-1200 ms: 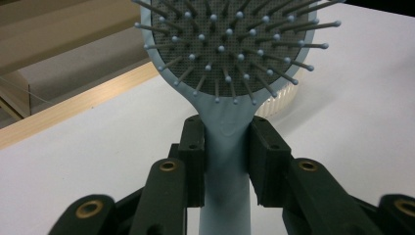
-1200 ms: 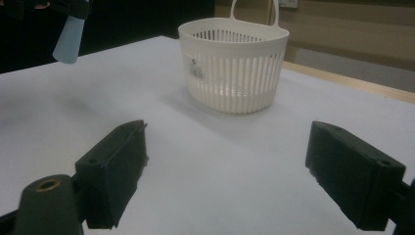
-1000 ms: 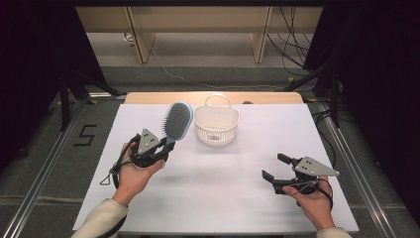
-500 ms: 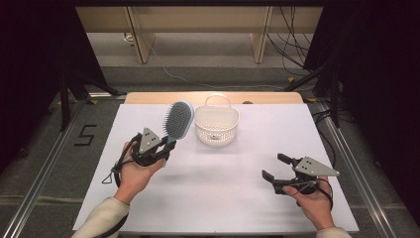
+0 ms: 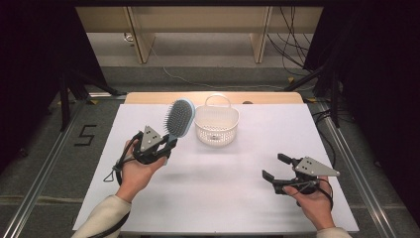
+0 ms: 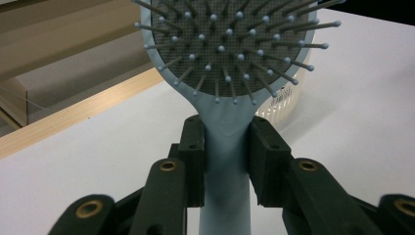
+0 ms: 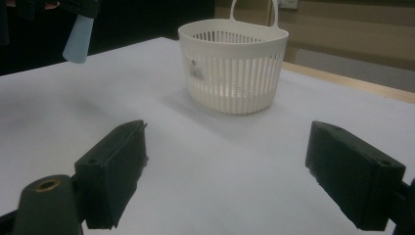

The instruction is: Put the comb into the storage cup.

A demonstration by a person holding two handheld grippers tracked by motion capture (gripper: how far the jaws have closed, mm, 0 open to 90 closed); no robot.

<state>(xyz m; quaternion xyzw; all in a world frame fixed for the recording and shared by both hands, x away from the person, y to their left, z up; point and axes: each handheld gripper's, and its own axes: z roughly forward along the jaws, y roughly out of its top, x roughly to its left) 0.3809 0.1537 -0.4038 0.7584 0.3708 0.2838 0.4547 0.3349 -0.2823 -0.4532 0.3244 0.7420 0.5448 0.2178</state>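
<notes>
1. The left gripper (image 5: pixel 166 145) is clamped on the handle of a pale blue plastic paddle hairbrush (image 5: pixel 179 118); in the left gripper view its two black jaws press on either side of the narrow neck just below the head (image 6: pixel 226 142).
2. The brush is held up off the white table sheet (image 5: pixel 228 198), head tilted up and away from the person, bristles toward the camera. It stands just to the left of a white slatted plastic basket with a loop handle (image 5: pixel 216 125), near it but apart.
3. The right gripper (image 5: pixel 275 167) rests low over the sheet at the person's right, well apart from the basket, with its jaws spread wide and nothing between them (image 7: pixel 225 171).
4. Handling, as I judge it: the brush looks light and stiff, a moulded plastic body that will not bend in the grip. The smooth handle may be slippery, and the wide head sits far from the jaws, so the brush could swing or pivot if the hold loosens.
5. The grey cushioned pad with its ball-tipped pins (image 6: pixel 230 44) is the soft, springy part and gives a poor hold; the neck, where it is gripped now, seems the sound place.
6. The basket looks light too and could slide or tip if the brush head knocks its rim (image 7: pixel 234 30), should the brush be lowered in.
</notes>
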